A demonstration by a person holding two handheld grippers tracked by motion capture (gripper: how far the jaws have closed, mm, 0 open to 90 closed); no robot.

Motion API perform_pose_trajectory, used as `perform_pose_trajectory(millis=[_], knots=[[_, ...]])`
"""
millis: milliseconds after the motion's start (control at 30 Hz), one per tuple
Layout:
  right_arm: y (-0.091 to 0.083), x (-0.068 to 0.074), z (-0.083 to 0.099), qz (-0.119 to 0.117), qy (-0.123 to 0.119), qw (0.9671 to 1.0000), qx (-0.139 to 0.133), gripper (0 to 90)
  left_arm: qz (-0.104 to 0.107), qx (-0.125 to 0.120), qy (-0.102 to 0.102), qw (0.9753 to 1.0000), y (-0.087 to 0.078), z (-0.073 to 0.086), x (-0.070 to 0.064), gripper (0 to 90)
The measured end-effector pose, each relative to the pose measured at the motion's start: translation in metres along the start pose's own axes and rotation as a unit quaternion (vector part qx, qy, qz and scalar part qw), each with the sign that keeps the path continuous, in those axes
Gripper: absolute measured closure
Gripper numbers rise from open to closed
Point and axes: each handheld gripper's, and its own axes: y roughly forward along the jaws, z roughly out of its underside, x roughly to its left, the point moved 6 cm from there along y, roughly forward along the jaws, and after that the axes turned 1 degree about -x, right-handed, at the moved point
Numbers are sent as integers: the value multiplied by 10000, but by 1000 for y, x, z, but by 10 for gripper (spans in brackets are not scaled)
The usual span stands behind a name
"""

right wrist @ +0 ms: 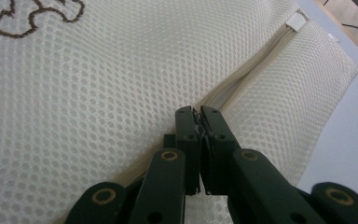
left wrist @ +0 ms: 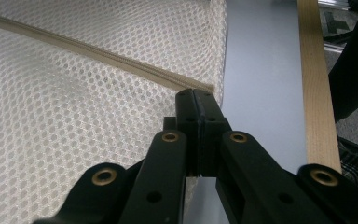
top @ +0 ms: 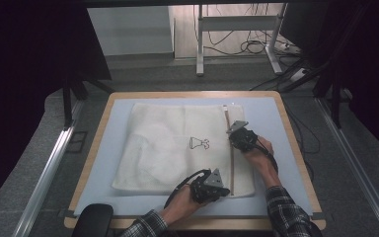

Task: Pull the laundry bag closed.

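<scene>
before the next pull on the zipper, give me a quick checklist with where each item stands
1. Left gripper shut at the zipper's near end: ok.
2. Right gripper shut on the zipper line, probably the slider: ok; the slider itself, cannot tell.
3. Mesh bag lying flat on the table: ok.
4. Zipper track straight between the grippers: ok.
5. Track ahead up to the white tab unobstructed: ok.

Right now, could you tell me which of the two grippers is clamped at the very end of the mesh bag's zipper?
The left gripper: it pinches the zipper at the mesh bag's near edge. The right gripper grips midway along.
</scene>
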Motion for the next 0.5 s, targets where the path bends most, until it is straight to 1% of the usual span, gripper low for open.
perform_pose_trajectory(millis=[500], knots=[[11,-10,-6,49,43,10000,10,856,-4,-4,9,10000,0,0,0,900]])
